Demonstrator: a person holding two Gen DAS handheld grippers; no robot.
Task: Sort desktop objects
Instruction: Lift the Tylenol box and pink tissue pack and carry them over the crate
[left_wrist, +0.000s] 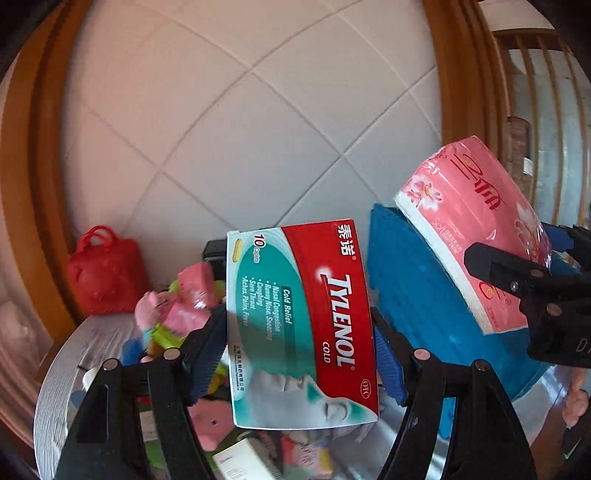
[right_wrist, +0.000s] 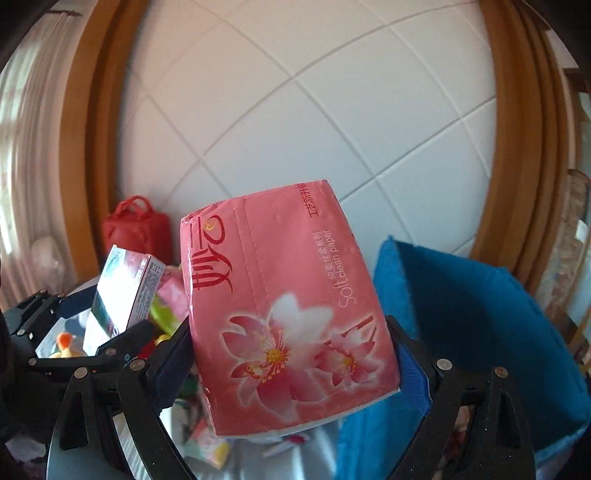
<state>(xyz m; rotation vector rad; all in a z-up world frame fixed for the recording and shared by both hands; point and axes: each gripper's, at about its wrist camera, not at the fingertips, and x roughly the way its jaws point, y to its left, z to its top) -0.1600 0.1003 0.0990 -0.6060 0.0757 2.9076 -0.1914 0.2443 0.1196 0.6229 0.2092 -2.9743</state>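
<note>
My left gripper (left_wrist: 299, 354) is shut on a Tylenol Cold box (left_wrist: 301, 325), red and teal, held upright above the cluttered table. My right gripper (right_wrist: 295, 365) is shut on a pink tissue pack (right_wrist: 288, 306) with flower print, lifted in the air. The tissue pack (left_wrist: 469, 229) and the right gripper's fingers (left_wrist: 517, 280) also show at the right of the left wrist view. The Tylenol box (right_wrist: 122, 295) and the left gripper show at the left of the right wrist view.
A blue storage bin (right_wrist: 480, 332) stands right of both grippers; it also shows in the left wrist view (left_wrist: 417, 295). A red bag (left_wrist: 105, 273) sits against the tiled wall. Pink and green toys (left_wrist: 177, 314) and small boxes lie below on the grey tabletop (left_wrist: 55, 387).
</note>
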